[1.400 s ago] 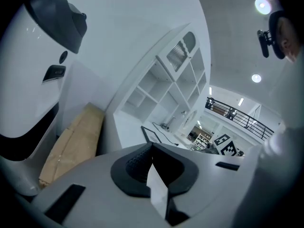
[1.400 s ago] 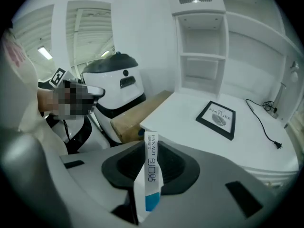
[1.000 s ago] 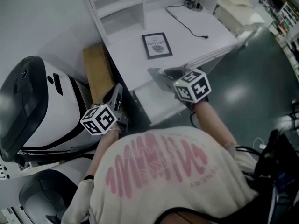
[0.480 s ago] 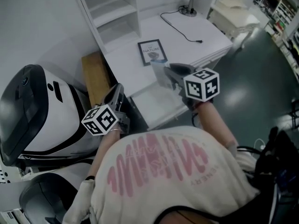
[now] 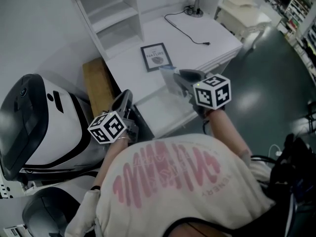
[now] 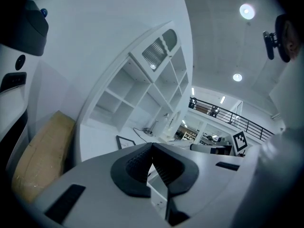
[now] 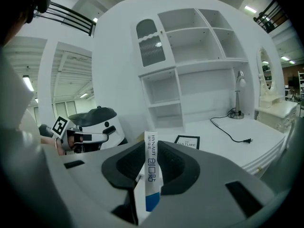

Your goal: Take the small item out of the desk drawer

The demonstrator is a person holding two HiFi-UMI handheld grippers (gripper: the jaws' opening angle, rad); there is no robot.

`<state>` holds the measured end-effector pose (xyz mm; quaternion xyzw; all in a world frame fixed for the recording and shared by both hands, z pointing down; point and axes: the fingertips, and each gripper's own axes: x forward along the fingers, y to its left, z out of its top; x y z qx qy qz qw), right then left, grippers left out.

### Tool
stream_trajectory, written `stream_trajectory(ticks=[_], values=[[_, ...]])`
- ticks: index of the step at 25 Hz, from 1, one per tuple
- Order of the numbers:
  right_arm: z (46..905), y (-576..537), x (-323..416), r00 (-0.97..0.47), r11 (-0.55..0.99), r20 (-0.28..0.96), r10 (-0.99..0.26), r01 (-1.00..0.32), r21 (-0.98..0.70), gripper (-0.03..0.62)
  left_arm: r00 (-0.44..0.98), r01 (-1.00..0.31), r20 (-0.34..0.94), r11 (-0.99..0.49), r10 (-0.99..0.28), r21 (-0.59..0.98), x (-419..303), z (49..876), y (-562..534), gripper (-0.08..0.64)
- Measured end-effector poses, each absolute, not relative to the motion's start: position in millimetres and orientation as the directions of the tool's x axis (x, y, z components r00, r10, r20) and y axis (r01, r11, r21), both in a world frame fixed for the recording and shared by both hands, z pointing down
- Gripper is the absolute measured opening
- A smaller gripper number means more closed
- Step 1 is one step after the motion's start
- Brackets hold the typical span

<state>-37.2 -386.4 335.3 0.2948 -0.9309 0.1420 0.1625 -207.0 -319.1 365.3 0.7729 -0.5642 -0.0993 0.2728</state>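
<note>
Two tools in play, only one loaded. Clamped between the pads of the right hand-held gripper (image 7: 151,148): the small item (image 7: 151,175), a slim white carton with a blue band, standing upright and poking out above the pads. From the head view, hanging in the air over the front edge of the worktop (image 5: 197,41), above the open drawer (image 5: 160,106) and clear of it, just short of the framed print (image 5: 156,56) lying near the worktop's middle. As for the left hand-held gripper (image 6: 152,145): pads pressed together at the tips, nothing between them, held off the worktop's left front corner, beside a wooden board (image 5: 96,80) and a large white machine (image 5: 39,117). Drawer pulled out below the front edge, looking bare inside where visible.

Judged as the lift-out step, nearly done: carton out of the drawer and off every surface. Next, probably: carry across to a bare patch of worktop between the print and the front edge, away from the black cable (image 5: 185,26) running toward the far right corner; lower until the bottom end touches, then spread the pads. Calls for a steady grip and a slow release, since a narrow carton stood on end tips easily; laying flat likely safer. After that, perhaps a push on the drawer front with the free left tool
</note>
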Motion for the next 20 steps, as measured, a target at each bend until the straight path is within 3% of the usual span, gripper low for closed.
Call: stream_trajectory(ticks=[20], values=[[350, -387, -24, -0.761, 0.783, 0.415, -0.498, -0.601, -0.162, 0.092, 0.347, -0.824, 0.171, -0.213, -0.922, 0.524, -197, 372, -320, 0.028]])
